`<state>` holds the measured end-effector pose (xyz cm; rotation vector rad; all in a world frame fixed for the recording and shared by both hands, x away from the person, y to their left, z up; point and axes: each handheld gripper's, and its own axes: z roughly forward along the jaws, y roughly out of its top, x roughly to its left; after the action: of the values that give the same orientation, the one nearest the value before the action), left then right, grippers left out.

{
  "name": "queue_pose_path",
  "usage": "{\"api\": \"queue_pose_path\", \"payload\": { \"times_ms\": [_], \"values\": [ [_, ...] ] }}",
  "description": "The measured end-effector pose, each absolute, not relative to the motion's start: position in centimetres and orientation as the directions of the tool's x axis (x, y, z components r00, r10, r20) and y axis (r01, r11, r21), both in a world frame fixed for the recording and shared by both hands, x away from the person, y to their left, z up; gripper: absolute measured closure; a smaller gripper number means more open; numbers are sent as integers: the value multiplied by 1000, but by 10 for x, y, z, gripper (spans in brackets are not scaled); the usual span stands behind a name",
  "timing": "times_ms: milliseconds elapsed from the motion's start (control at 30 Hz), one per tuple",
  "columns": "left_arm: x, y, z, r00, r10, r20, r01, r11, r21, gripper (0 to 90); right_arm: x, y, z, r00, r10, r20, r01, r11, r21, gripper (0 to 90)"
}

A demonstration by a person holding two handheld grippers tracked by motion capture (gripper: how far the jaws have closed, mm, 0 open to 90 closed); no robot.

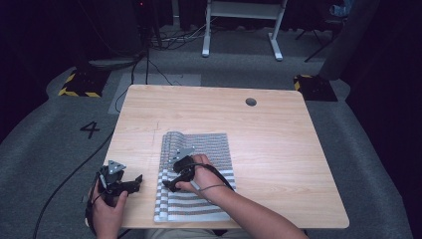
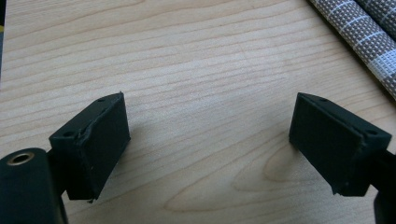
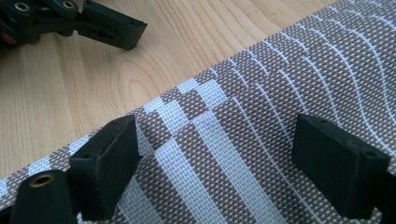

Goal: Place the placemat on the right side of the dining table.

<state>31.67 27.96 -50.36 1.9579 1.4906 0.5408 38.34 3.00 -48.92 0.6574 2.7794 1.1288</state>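
On the tabletop (image 1: 278,144), right tool (image 1: 171,185), jaws apart, rests over the striped woven mat (image 1: 209,149); left tool (image 1: 130,185), jaws apart, sits just left.

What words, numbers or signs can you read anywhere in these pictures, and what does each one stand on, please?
"4": a dark numeral on the grey floor left of the table.
No text is readable on the woven striped mat, the left tool or the right tool.
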Motion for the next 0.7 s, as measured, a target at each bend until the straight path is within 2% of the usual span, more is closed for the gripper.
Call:
{"api": "queue_pose_path", "payload": {
  "times_ms": [33, 167, 267, 333, 433, 467, 500, 533, 567, 700],
  "values": [
    [317, 280, -503, 282, 959, -42, 709, -179, 682, 123, 385, 28, -491, -905, 408, 119, 375, 634, 676, 159],
    [317, 280, -504, 282, 959, -42, 709, -178, 682, 124, 386, 26, -491, -912, 396, 111, 363, 646, 672, 192],
    [317, 280, -504, 282, 958, -43, 708, -178, 683, 123, 387, 26, -490, -923, 376, 75, 326, 665, 672, 274],
    [317, 280, -504, 282, 958, -42, 708, -178, 683, 123, 387, 26, -490, -926, 372, 69, 319, 670, 670, 298],
    [317, 280, -504, 282, 958, -42, 708, -178, 683, 124, 390, 24, -488, -936, 347, 58, 296, 687, 663, 436],
    [317, 279, -504, 282, 959, -43, 708, -178, 683, 123, 389, 24, -486, -941, 330, 78, 296, 687, 663, 654],
    [317, 279, -504, 282, 959, -43, 708, -178, 683, 123, 389, 24, -486, -941, 330, 78, 296, 687, 663, 654],
    [317, 280, -504, 282, 959, -43, 708, -178, 683, 123, 381, 27, -485, -941, 319, 114, 314, 698, 644, 792],
    [317, 280, -504, 282, 958, -42, 708, -178, 683, 123, 380, 29, -483, -946, 312, 87, 293, 709, 641, 796],
    [317, 279, -504, 282, 958, -43, 708, -178, 683, 123, 380, 30, -483, -935, 335, 115, 329, 703, 630, 819]
  ]
}}
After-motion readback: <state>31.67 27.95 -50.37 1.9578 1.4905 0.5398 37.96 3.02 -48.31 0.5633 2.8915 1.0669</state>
